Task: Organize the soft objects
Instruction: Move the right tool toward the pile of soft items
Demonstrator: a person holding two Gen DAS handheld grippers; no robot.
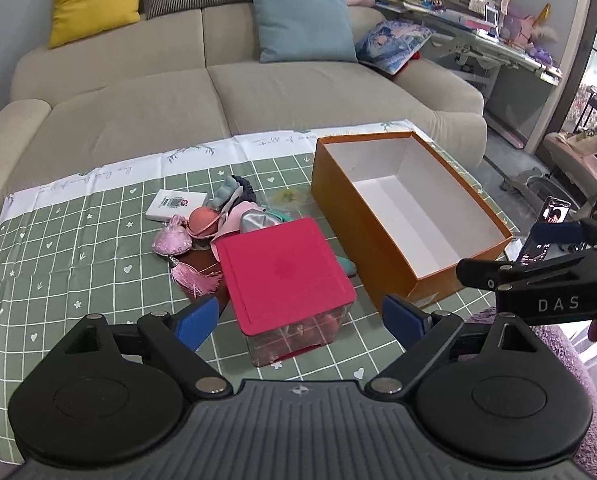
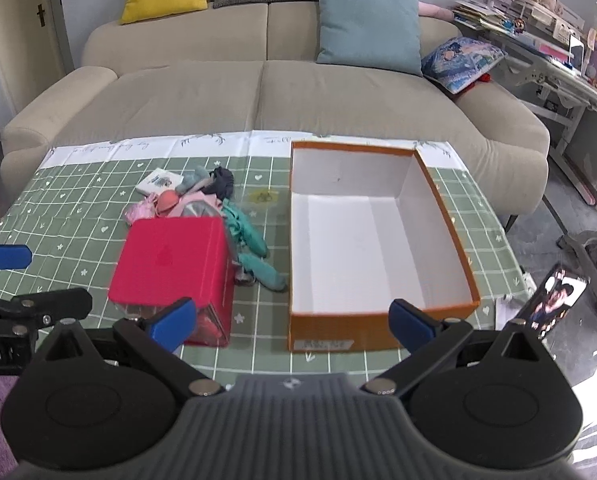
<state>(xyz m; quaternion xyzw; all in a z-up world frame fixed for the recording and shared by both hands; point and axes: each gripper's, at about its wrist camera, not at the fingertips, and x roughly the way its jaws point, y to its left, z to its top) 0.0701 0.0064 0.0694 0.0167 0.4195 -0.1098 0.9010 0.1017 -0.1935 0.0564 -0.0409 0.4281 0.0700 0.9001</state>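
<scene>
Both hand-held grippers released, empty. Soft pile (image 1: pixel 222 216) lies ahead beyond red box (image 1: pixel 286 272), left of orange box (image 2: pixel 378 240); left hand-held gripper (image 1: pixel 298 320) nearer.

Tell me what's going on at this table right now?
A person holds two grippers above a table with a green checked cloth. Both the left gripper and the right gripper are open and hold nothing. A pile of soft items lies behind a clear box with a red lid. Beside it, the orange box is open, with nothing inside. No sorting shows yet.
</scene>
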